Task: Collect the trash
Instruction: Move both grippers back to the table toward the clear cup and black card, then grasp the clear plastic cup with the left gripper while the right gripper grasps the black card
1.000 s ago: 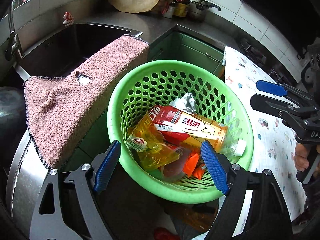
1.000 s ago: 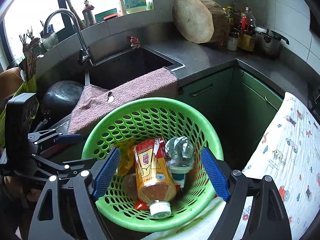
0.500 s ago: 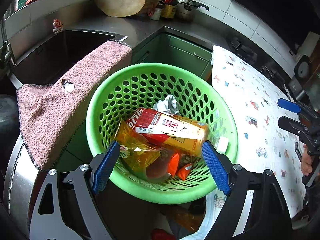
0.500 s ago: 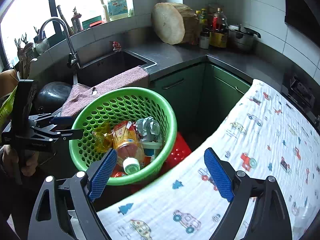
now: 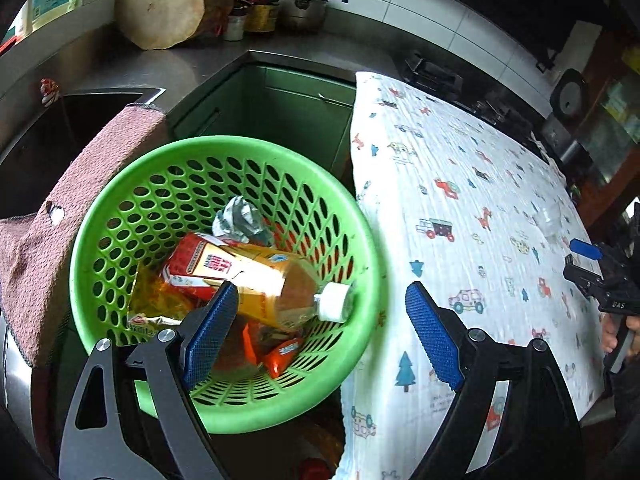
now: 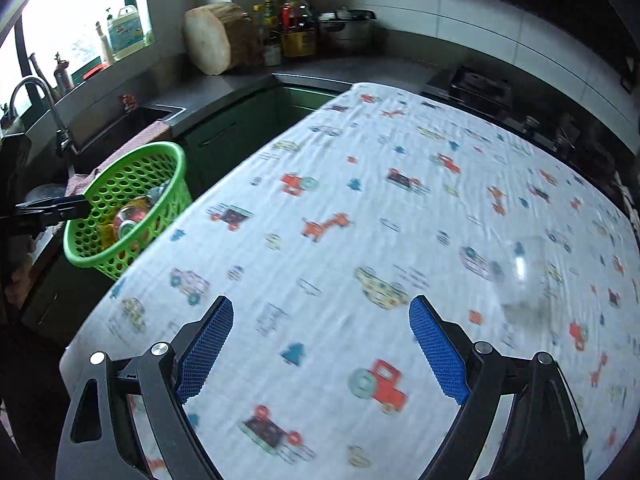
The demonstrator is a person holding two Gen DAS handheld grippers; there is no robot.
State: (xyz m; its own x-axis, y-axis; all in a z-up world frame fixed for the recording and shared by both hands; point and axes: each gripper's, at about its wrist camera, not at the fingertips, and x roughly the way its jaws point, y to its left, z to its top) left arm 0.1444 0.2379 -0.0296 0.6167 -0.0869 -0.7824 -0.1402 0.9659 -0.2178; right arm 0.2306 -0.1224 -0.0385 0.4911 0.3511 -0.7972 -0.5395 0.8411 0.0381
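Note:
The green perforated basket [image 5: 224, 152] holds a bottle with a red and yellow label [image 5: 256, 276], crumpled silver foil [image 5: 240, 220], a yellow wrapper [image 5: 156, 304] and orange wrappers [image 5: 280, 354]. My left gripper [image 5: 320, 292] hangs open over the basket's right side with nothing between its pads. My right gripper [image 6: 320, 304] is open and empty above the printed tablecloth [image 6: 360, 208]. A blurred clear plastic item [image 6: 520, 276] lies on the cloth to its right. The basket [image 6: 128, 184] and the left gripper [image 6: 76, 206] show at far left in the right wrist view.
A pink towel [image 5: 60, 216] drapes over the sink edge [image 5: 120, 96] left of the basket. A wooden chopping block [image 5: 160, 4], bottles [image 5: 260, 0] and a pot [image 5: 304, 4] stand on the back counter. Green cabinets [image 5: 280, 112] sit behind the basket. A person's hand holds the right gripper [image 5: 576, 260].
Both grippers have swung right, away from the basket. The right one left the basket and now hovers over the tablecloth. The left one moved from the basket's middle to its right rim.

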